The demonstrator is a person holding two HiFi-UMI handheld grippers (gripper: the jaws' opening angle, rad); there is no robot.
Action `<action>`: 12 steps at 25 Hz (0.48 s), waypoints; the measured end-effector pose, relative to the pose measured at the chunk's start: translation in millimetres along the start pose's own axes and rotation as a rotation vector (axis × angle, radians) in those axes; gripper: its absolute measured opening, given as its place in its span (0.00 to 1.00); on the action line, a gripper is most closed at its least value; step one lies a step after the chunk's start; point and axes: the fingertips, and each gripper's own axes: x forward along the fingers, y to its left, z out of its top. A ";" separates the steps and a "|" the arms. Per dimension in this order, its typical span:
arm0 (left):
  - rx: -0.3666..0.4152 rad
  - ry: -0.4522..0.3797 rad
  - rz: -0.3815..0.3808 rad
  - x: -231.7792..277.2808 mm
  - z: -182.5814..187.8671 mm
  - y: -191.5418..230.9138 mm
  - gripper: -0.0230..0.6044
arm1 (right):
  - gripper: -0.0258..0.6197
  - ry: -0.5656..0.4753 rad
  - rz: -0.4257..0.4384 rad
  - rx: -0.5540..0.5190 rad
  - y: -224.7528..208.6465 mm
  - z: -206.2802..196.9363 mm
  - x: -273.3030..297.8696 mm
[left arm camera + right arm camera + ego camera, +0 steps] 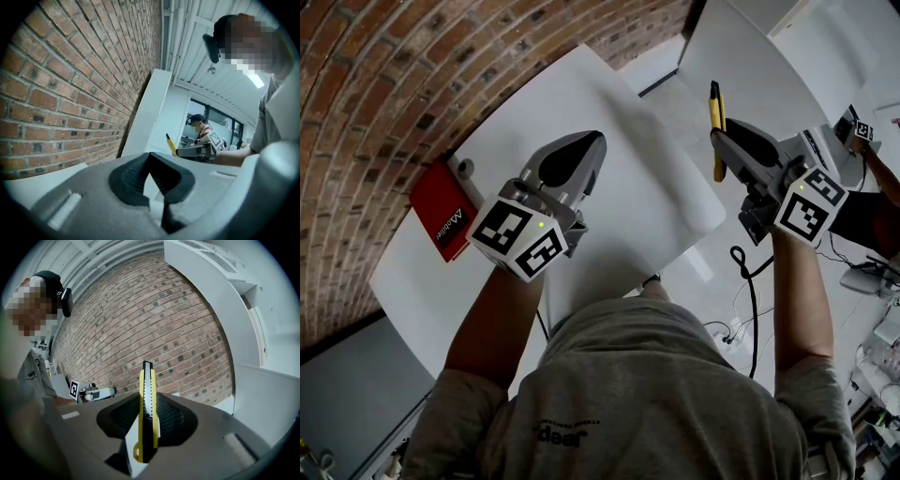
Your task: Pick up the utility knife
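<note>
Right gripper view shows the utility knife (147,414) clamped between the ribbed black pads of the right tongs (149,401). It is a yellow and black knife standing on edge. Its nose reaches out well past the tong tips, and its butt end, with a small yellow loop, sits low between the jaws. Both pads press on the handle from either side, so these tongs are closed on the knife.

In the head view the knife runs away from the person, over the right edge of the white counter (647,202), and appears to be held up off it. A black cable (752,281) trails down below the right arm.

The left tongs (581,155) hover over the middle of the counter, well apart from the knife. In the left gripper view their pads meet at the tips, with nothing between them. A red booklet (443,211) lies near the counter's left edge, just beside the brick wall (412,84). Each pair of tongs carries a marker cube (523,239) at its rear. A second person (201,129) shows far off in the left gripper view.
</note>
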 end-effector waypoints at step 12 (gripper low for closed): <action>0.001 -0.004 0.000 -4.0 -1.3 -2.4 0.03 | 0.23 -0.011 0.002 -0.007 3.1 2.0 -1.9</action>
